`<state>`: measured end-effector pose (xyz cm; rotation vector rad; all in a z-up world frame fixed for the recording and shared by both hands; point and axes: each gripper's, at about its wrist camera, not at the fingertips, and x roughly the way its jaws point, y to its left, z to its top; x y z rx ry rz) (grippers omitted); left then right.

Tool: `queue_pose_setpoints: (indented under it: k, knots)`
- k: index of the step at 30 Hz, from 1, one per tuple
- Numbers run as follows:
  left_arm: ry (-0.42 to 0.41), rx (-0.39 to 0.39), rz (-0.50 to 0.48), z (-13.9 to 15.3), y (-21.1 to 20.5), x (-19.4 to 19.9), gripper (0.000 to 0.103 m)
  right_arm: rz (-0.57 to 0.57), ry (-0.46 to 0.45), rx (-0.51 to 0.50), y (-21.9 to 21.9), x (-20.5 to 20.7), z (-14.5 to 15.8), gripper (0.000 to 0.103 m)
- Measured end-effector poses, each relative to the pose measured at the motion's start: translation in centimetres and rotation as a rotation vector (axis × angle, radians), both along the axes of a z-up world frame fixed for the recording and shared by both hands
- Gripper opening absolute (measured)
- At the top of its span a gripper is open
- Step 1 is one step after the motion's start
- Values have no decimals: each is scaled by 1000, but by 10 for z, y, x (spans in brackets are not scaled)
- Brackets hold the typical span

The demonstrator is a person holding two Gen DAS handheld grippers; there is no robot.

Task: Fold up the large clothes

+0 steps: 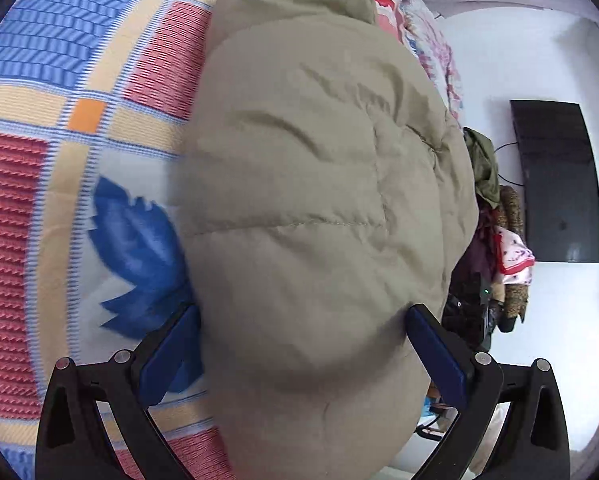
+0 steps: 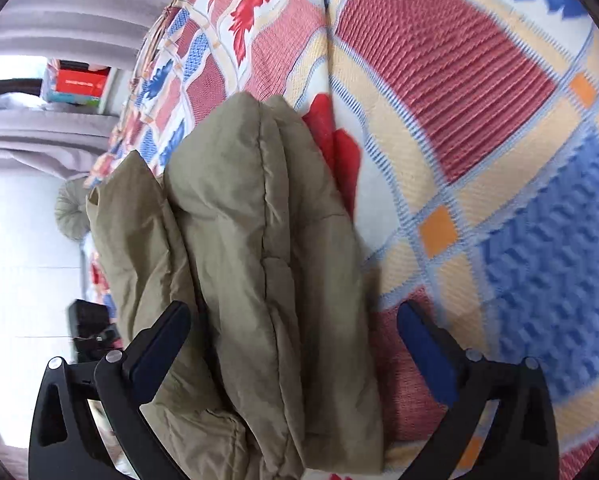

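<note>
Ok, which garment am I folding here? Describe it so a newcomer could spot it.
Start from the bed's patterned blanket of red, blue and orange blocks. On it lies the khaki puffy jacket, between the fingers of each hand-held gripper, left and right. Its plain khaki, quilted and padded, sets it apart from the busy print around it.
</note>
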<state>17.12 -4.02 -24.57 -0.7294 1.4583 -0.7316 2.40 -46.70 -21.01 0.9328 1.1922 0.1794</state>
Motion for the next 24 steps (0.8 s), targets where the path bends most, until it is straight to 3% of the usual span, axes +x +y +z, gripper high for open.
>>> queue_pose_setpoints:
  k: [4, 7, 10, 14, 18, 20, 21, 22, 24]
  knots:
    - [-16, 19, -25, -6, -19, 7, 103, 37, -81, 156, 12, 18, 0, 103]
    - [-6, 14, -41, -18, -28, 11, 103, 137, -80, 92, 29, 35, 7, 103]
    - [24, -7, -54, -29, -36, 13, 103, 219, -16, -8, 45, 53, -1, 103]
    - [41, -13, -46, -33, -47, 15, 103, 214, 32, -15, 53, 66, -14, 103]
    - [-49, 7, -50, -11, -53, 9, 82, 182, 42, -12, 55, 62, -12, 102]
    - [-68, -6, -44, -2, -48, 9, 73, 172, 30, 18, 56, 63, -9, 84]
    - [-77, -18, -42, 3, -46, 10, 70, 163, 17, 46, 56, 61, -5, 63]
    - [-86, -26, -42, 9, -45, 10, 68, 157, 6, 70, 58, 62, -1, 52]
    - [-114, -42, -37, 22, -41, 14, 68, 178, -19, 73, 69, 66, 10, 41]
